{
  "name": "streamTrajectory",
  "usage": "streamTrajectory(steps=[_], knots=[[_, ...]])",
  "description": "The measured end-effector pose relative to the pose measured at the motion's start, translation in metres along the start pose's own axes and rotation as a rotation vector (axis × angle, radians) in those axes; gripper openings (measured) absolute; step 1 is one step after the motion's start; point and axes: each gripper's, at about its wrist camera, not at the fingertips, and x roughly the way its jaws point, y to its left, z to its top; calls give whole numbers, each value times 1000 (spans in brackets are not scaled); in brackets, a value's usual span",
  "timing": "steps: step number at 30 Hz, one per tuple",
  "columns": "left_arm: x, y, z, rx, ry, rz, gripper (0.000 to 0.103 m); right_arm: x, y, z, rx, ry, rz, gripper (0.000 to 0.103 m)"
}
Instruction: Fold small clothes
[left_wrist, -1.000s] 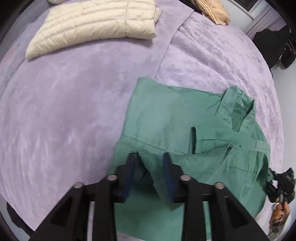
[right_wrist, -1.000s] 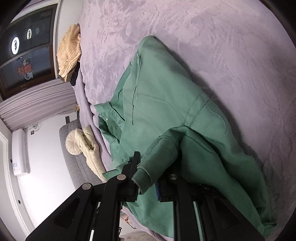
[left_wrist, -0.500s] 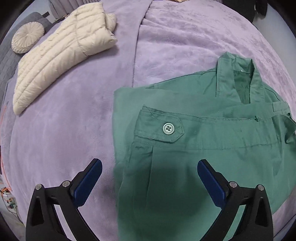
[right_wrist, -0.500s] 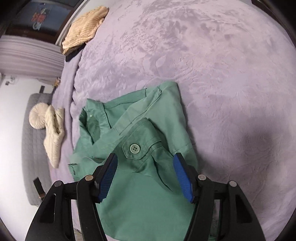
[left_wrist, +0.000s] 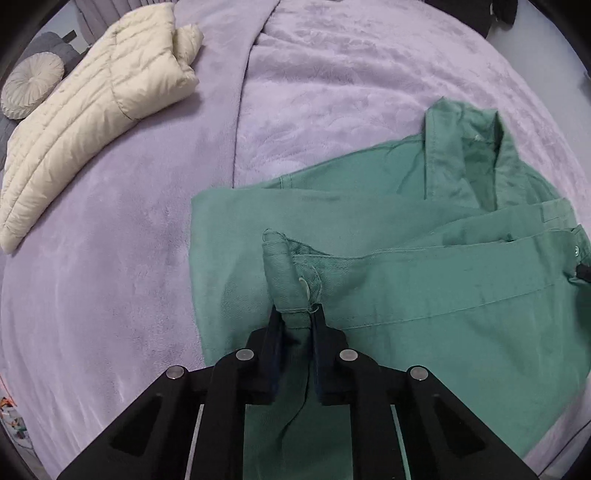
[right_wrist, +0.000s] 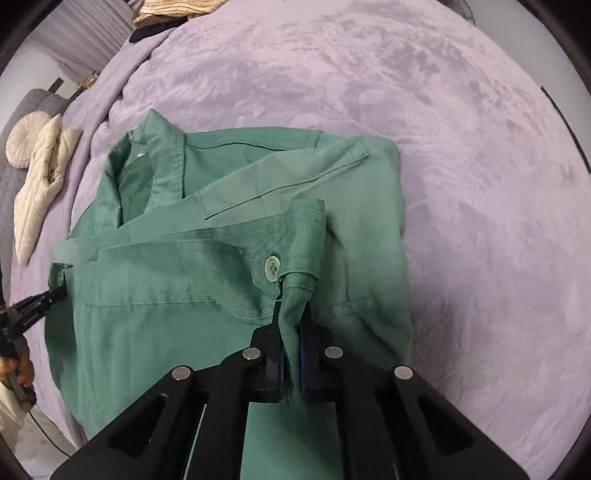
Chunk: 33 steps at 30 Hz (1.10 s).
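A green shirt (left_wrist: 424, 280) lies partly folded on the purple bed cover, collar toward the far side; it also shows in the right wrist view (right_wrist: 184, 266). My left gripper (left_wrist: 297, 317) is shut on a buttoned sleeve cuff (left_wrist: 288, 273) at the shirt's left side. My right gripper (right_wrist: 291, 321) is shut on the other buttoned cuff (right_wrist: 291, 254) at the shirt's right side. The left gripper's tip (right_wrist: 40, 302) shows at the shirt's far left edge in the right wrist view.
A cream puffer jacket (left_wrist: 92, 96) and a round cushion (left_wrist: 31, 85) lie at the far left of the purple bed cover (left_wrist: 110, 277). A tan knit garment (right_wrist: 177, 7) lies at the far edge. The cover (right_wrist: 480, 184) stretches bare to the right.
A second ago both grippers held cloth. Half a second ago both were open above the shirt. Now both have closed on the buttoned sleeve cuffs.
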Motion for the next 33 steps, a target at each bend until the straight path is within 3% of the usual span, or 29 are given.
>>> streamTrajectory(steps=[4,7,11,15,22,27,29,33], knots=[[-52,13,0,-33,-99,-53,14,-56,0,-6,24,-94,46,5],[-78,14,10,-27,-159,-52,14,-85,4,4,16,-160,42,5],[-88,17,37,-10,-219,-31,14,-88,5,30,19,-190,38,5],[-57,14,64,-23,-217,3,14,-56,4,60,20,-174,46,5],[35,8,78,-76,-112,78,15,34,-23,80,94,-85,45,5],[60,3,77,-39,-105,154,34,59,-42,74,171,-76,98,7],[55,10,78,-53,-111,182,55,53,-49,74,210,-77,114,8],[25,39,78,-112,-136,247,57,21,-63,69,274,-123,15,16]])
